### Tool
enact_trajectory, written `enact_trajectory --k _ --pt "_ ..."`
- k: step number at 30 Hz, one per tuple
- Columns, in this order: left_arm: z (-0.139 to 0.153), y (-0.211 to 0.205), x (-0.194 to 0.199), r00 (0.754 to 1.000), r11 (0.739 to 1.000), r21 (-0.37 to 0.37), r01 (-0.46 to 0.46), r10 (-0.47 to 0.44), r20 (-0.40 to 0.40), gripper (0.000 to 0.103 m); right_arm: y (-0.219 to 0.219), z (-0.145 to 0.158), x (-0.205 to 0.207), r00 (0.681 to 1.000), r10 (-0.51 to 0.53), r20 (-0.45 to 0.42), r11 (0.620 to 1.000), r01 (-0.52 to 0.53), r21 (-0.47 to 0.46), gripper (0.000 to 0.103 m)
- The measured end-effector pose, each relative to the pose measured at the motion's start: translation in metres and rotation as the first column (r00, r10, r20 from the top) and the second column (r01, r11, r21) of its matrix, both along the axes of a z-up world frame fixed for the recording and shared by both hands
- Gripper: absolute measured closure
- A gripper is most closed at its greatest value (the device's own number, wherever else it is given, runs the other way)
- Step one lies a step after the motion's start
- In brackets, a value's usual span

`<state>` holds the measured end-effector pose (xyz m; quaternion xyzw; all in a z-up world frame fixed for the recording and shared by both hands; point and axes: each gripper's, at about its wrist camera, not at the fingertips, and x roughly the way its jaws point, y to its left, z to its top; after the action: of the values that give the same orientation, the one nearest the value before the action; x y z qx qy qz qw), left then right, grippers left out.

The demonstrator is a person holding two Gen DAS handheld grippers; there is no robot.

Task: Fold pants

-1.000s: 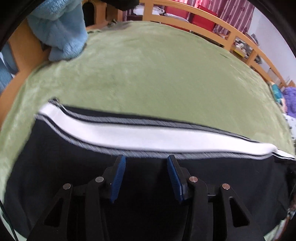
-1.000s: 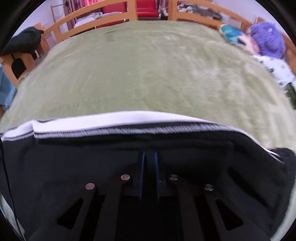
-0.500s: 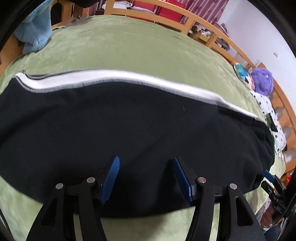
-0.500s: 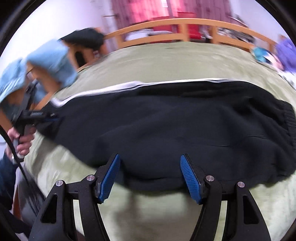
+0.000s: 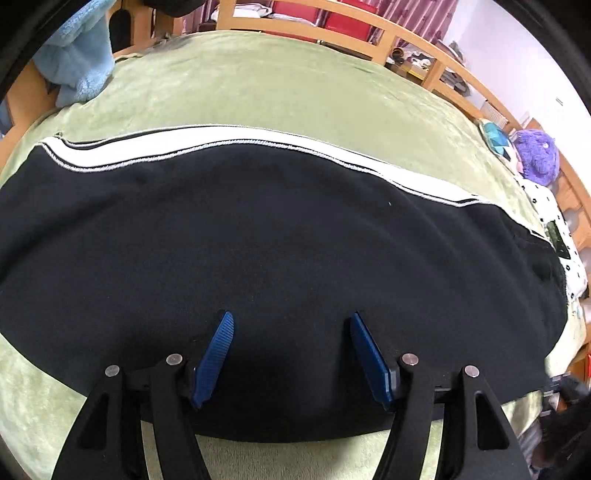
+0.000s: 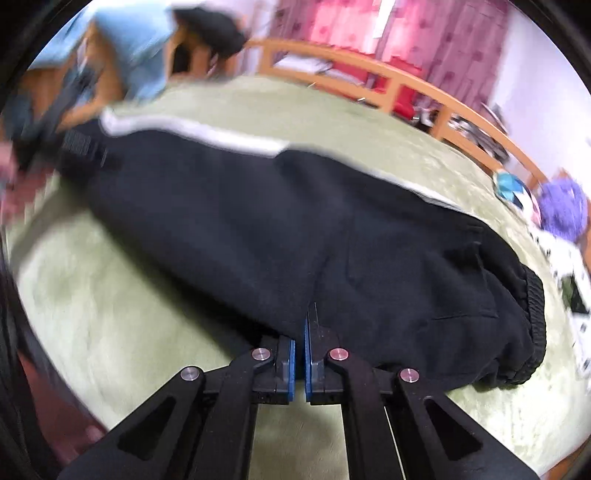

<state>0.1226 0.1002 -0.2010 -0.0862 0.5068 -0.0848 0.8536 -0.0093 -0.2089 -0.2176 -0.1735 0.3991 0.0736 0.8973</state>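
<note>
Black pants with a white side stripe lie lengthwise across a green bedspread, folded leg on leg. My left gripper is open and empty, over the near edge of the pants. In the blurred right wrist view the pants run from the cuff at the left to the ribbed waistband at the right. My right gripper is shut on the near edge of the pants at the crotch area.
A wooden bed rail runs along the far side. A light blue towel hangs at the far left. A purple plush toy and a patterned white cloth lie at the right edge of the bed.
My right gripper, open half a second ago, has closed on the near edge of the pants. My left gripper stays open and has shifted slightly over the pants.
</note>
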Motion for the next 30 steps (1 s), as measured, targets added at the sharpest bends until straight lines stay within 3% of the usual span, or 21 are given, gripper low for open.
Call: enact_trajectory --k 3,5,8,9,11,14,17,19,21,27,30 --pt "0.012 -0.006 -0.006 0.998 0.994 -0.096 0.060 -0.059 0.014 0.039 0.010 -0.024 0.008 0.999 0.008 -0.051 0.998 -0.011 -0.062 0.096" --pt "0.017 -0.015 -0.011 0.995 0.984 -0.145 0.100 -0.098 0.020 0.039 0.004 -0.014 0.007 0.998 0.029 -0.049 0.999 -0.031 -0.041 0.091" --pt "0.020 -0.036 -0.014 0.986 0.972 -0.168 0.165 -0.160 0.043 0.039 -0.024 0.017 0.003 0.999 0.024 -0.031 0.989 -0.019 0.148 0.045" --pt "0.018 -0.043 -0.014 0.983 0.969 -0.169 0.182 -0.177 0.045 0.039 -0.039 0.027 0.002 1.000 -0.013 0.014 0.975 0.009 0.222 0.043" --pt "0.009 -0.055 -0.012 0.981 0.971 -0.136 0.196 -0.194 0.028 0.039 -0.051 0.030 0.010 0.999 -0.040 0.024 0.959 0.032 0.281 0.043" --pt "-0.010 -0.061 -0.008 0.981 0.980 -0.053 0.194 -0.195 -0.021 0.040 -0.055 0.016 0.025 0.997 -0.078 0.022 0.955 0.068 0.288 0.045" --pt "-0.009 -0.056 -0.010 0.980 0.980 -0.050 0.195 -0.197 -0.042 0.040 -0.045 -0.011 0.025 0.994 0.034 -0.108 0.957 -0.001 0.288 0.056" --pt "-0.006 -0.053 -0.009 0.977 0.980 -0.044 0.197 -0.200 -0.079 0.040 -0.040 -0.018 0.007 0.992 0.066 -0.104 0.973 -0.040 0.228 0.057" --pt "-0.001 -0.050 -0.008 0.977 0.980 -0.047 0.191 -0.195 -0.089 0.040 -0.047 -0.009 -0.003 0.990 0.093 -0.107 0.968 -0.065 0.243 0.057" --pt "0.024 -0.064 -0.001 0.978 0.978 -0.019 0.208 -0.208 0.029 0.040 -0.069 0.032 0.012 0.998 0.032 0.056 0.936 -0.050 0.348 0.056" --pt "0.025 -0.061 0.006 0.983 0.984 -0.008 0.178 -0.178 0.035 0.040 -0.056 0.024 0.044 0.999 0.015 0.040 0.919 -0.030 0.394 0.056"
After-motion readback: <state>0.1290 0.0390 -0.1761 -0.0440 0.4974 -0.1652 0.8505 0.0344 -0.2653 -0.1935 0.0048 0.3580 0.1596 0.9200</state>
